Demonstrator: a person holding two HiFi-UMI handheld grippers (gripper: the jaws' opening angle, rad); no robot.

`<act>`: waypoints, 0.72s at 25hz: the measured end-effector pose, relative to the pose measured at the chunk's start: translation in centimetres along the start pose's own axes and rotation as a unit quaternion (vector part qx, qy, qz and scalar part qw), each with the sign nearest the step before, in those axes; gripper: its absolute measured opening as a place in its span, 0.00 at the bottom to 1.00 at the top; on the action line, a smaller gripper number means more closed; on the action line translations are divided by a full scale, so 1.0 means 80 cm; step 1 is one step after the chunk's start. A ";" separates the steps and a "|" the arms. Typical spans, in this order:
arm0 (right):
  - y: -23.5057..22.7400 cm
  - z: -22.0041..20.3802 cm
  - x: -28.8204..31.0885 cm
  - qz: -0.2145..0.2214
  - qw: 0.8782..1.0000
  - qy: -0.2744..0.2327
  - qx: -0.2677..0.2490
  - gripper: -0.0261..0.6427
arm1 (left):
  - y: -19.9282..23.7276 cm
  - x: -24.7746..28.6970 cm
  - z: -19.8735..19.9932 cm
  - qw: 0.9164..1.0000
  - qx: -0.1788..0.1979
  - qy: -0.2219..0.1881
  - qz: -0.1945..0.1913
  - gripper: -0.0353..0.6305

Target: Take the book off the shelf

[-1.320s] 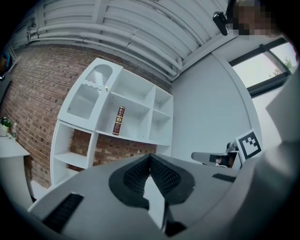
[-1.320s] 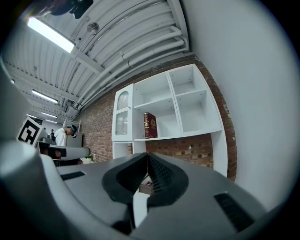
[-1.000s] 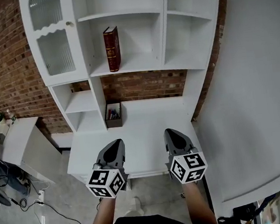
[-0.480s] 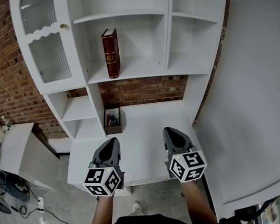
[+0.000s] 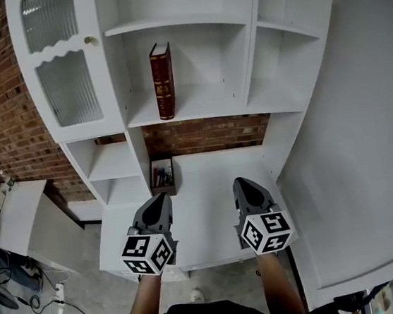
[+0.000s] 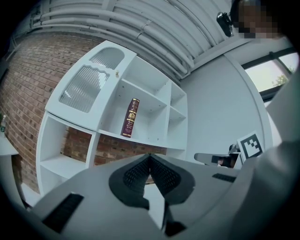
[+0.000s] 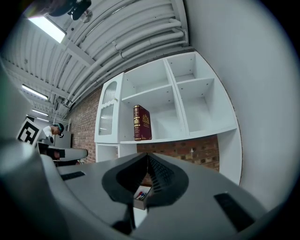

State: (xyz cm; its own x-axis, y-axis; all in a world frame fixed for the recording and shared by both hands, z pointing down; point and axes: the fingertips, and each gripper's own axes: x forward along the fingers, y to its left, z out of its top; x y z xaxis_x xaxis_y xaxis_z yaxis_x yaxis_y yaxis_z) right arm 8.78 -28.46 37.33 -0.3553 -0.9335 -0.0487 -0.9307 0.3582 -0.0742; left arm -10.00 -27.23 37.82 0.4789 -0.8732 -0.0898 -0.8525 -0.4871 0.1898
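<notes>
Standing upright, slim dark-red book (image 5: pixel 163 81), white boxy shelf (image 5: pixel 208 103)

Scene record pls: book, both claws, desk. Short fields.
book: dark red, upright, alone on middle shelf
left claw: shut, empty, well short of book
right claw: shut, empty, level with left claw
desk: white, with an open box of pens at its back left
task: book not yet touched

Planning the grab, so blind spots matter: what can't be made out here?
Book title: head view, print too small.
Behind the cabinet door: head view, ribbed glass blurs it.
Box contents: head view, too small to name.
Shelf unit top: head view, cut by upper edge.
</notes>
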 end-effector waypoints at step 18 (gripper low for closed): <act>0.012 -0.008 0.095 -0.013 1.000 0.006 -0.010 0.07 | 0.063 0.066 -0.003 0.999 -0.004 0.003 -0.033 0.08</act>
State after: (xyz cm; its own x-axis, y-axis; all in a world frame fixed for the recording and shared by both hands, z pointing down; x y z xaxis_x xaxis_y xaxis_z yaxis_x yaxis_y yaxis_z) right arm 5.11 -35.21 37.56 -0.3310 -0.9430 -0.0353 -0.9415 0.3326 -0.0553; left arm -11.73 -34.31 38.55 0.5356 -0.8389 -0.0966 -0.8172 -0.5438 0.1910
